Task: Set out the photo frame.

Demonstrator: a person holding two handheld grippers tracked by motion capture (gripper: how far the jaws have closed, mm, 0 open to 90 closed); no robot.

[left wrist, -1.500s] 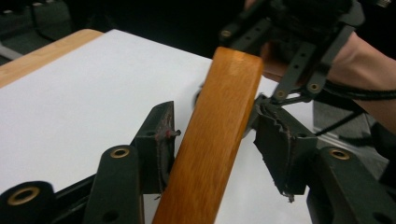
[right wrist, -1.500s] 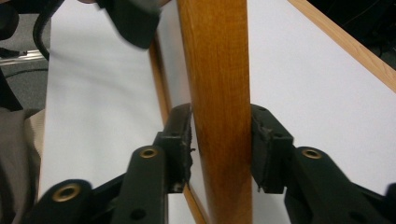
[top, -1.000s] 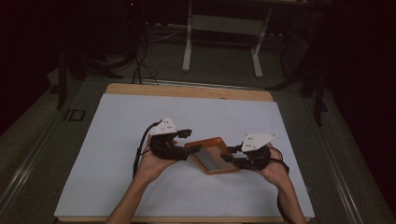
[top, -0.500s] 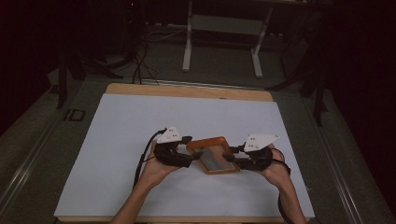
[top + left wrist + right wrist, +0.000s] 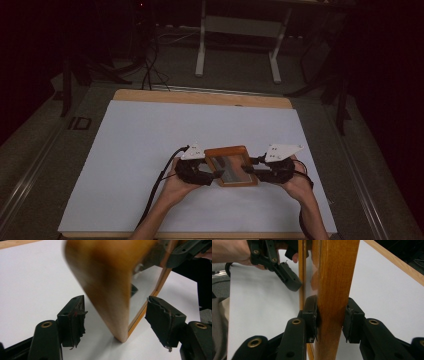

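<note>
A wooden picture frame (image 5: 227, 150) with a glass or mirror pane is held over the white table sheet between my two grippers. My right gripper (image 5: 248, 169) is shut on the frame's right rail; in the right gripper view both pads press the wooden rail (image 5: 334, 277) at my right gripper (image 5: 331, 316). My left gripper (image 5: 216, 175) stands at the frame's left side. In the left gripper view the frame's corner (image 5: 107, 290) sits between the jaws of my left gripper (image 5: 116, 315), and gaps show on both sides. These jaws have just been closing.
A white sheet (image 5: 150, 140) covers the wooden table, whose far edge (image 5: 200, 97) shows as a bare strip. Beyond it are a dark floor, cables and a metal stand (image 5: 237, 25). A black cable (image 5: 155, 187) trails from the left gripper.
The left gripper has come down and to the right, up against the frame's left side. The frame has sunk a little and turned squarer to the table edge. The right gripper has hardly moved.
</note>
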